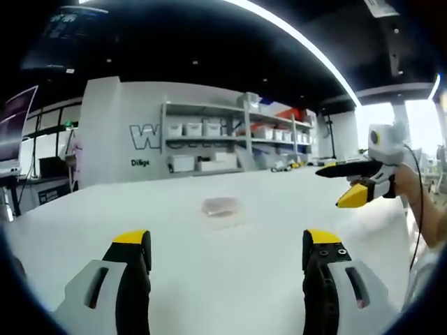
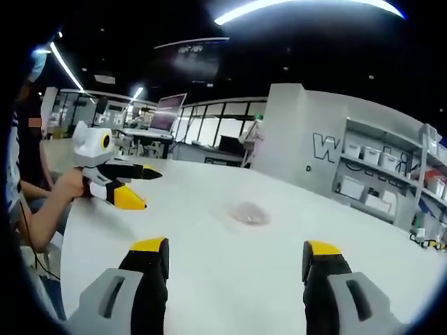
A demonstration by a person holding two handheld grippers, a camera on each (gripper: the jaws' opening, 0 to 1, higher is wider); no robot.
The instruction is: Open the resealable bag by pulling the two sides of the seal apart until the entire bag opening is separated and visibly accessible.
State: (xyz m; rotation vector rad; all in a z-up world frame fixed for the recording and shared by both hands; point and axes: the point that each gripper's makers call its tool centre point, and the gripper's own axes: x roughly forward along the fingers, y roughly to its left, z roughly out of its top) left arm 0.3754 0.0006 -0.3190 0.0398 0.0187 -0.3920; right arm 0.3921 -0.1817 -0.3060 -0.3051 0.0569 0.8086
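White shelving (image 1: 230,143) with storage bins lines the far wall of a big dim hall, lit by long ceiling light strips (image 1: 300,38), and in front of me a broad white table (image 1: 84,223) runs out toward it. On that table, in the left gripper view, I see the resealable bag (image 1: 223,208) lying flat near the middle, well ahead of my left gripper (image 1: 227,248); it looks clear with something pinkish inside, though it is too small and blurred for me to tell how its seal stands. My left gripper's fingers (image 1: 133,241) are spread wide, with yellow tips, and nothing is between them. At the right of that view my right gripper (image 1: 346,183) comes in above the table, held in a person's hand (image 1: 405,183), well apart from the bag. In the right gripper view the bag (image 2: 248,213) lies flat on the table (image 2: 391,265), ahead of the right gripper (image 2: 236,250), whose fingers (image 2: 150,248) are likewise wide apart and empty. At the left of this view I see my left gripper (image 2: 136,187) held in a hand (image 2: 71,183), well clear of the bag. Desks and monitors (image 2: 171,103) stand far behind, before a row of windows (image 2: 216,129).
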